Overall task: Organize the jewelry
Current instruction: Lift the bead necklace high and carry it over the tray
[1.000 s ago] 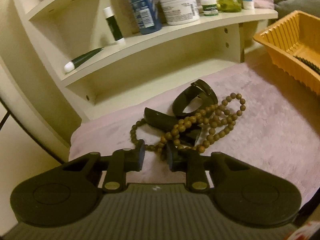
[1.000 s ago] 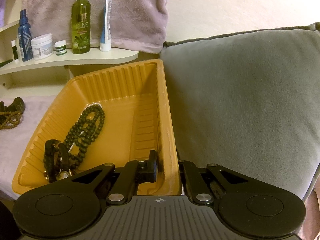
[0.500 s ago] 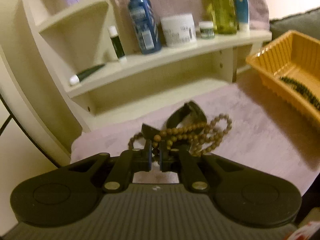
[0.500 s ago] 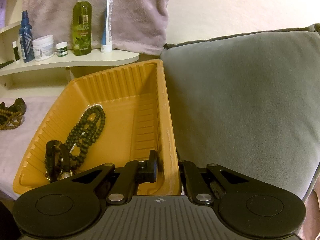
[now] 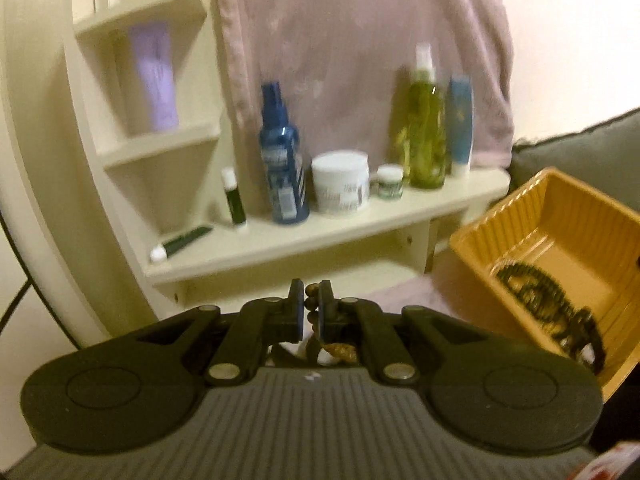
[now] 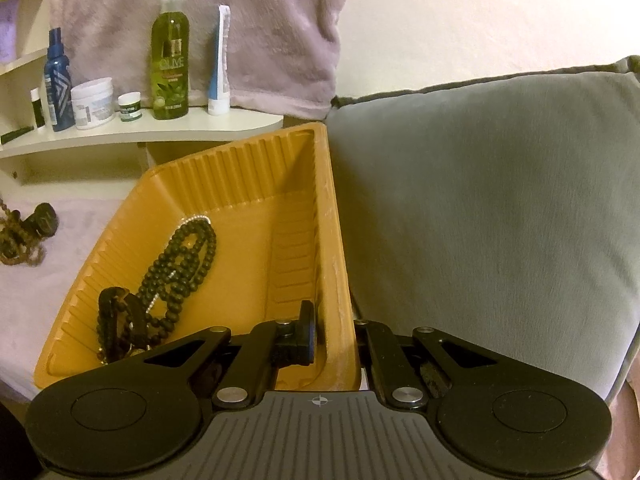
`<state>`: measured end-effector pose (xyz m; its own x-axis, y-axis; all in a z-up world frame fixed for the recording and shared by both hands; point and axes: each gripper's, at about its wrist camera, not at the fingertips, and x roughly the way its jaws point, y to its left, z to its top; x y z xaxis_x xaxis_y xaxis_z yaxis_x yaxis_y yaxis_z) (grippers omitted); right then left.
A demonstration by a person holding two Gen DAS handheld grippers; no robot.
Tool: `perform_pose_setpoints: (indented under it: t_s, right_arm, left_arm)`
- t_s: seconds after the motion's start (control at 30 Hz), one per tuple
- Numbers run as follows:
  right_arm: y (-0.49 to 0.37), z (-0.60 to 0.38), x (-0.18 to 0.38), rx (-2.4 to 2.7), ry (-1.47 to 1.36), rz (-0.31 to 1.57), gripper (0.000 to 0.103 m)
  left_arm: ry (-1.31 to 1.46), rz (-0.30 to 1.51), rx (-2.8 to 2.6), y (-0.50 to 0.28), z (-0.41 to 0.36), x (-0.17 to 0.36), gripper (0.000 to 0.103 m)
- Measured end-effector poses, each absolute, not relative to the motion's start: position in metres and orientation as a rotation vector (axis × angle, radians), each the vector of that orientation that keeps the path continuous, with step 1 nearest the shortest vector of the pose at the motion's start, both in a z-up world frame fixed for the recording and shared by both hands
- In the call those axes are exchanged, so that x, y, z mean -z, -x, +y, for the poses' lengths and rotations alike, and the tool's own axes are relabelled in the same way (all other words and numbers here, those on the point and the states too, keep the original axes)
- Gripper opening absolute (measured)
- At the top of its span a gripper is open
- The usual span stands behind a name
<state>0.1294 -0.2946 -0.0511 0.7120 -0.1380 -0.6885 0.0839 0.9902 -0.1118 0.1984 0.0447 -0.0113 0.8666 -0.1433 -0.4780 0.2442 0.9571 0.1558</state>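
Observation:
My left gripper (image 5: 311, 304) is shut on a brown wooden bead necklace (image 5: 311, 302); most of the strand hangs hidden below the gripper. In the right wrist view the necklace (image 6: 16, 240) dangles at the far left beside a black band (image 6: 42, 220) on the pink cloth. My right gripper (image 6: 334, 336) is shut on the near right wall of the orange tray (image 6: 240, 160). The tray (image 5: 540, 200) holds a dark bead necklace (image 6: 180, 264) and a dark bracelet (image 6: 120, 312).
A cream shelf (image 5: 320, 236) behind holds a blue bottle (image 5: 284, 152), a white jar (image 5: 340, 184), a green spray bottle (image 6: 170, 60) and tubes. A pink towel (image 5: 360, 40) hangs above. A grey cushion (image 6: 500, 200) lies against the tray's right side.
My left gripper closed on the brown necklace and lifted it off the cloth, tilting up and swinging right toward the tray. The right gripper kept its hold on the tray.

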Motion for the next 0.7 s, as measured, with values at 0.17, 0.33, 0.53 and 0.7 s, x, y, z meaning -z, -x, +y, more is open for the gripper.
perform_pose_setpoints:
  t_s: [0.17, 0.33, 0.53, 0.7]
  right_arm:
    - [-0.129, -0.294, 0.049, 0.122, 0.073, 0.764, 0.006]
    - [-0.13, -0.292, 0.047, 0.121, 0.07, 0.759, 0.006]
    - [-0.131, -0.292, 0.046, 0.117, 0.066, 0.753, 0.006]
    - [-0.131, -0.291, 0.045, 0.117, 0.066, 0.753, 0.006]
  left_arm:
    - [-0.205, 0.448, 0.22, -0.198, 0.038, -0.007, 0.006]
    - [-0.182, 0.431, 0.233, -0.198, 0.035, -0.02, 0.006]
    - [-0.167, 0.4, 0.259, -0.196, 0.03, -0.036, 0.006]
    - [-0.158, 0.383, 0.271, -0.198, 0.026, -0.046, 0.006]
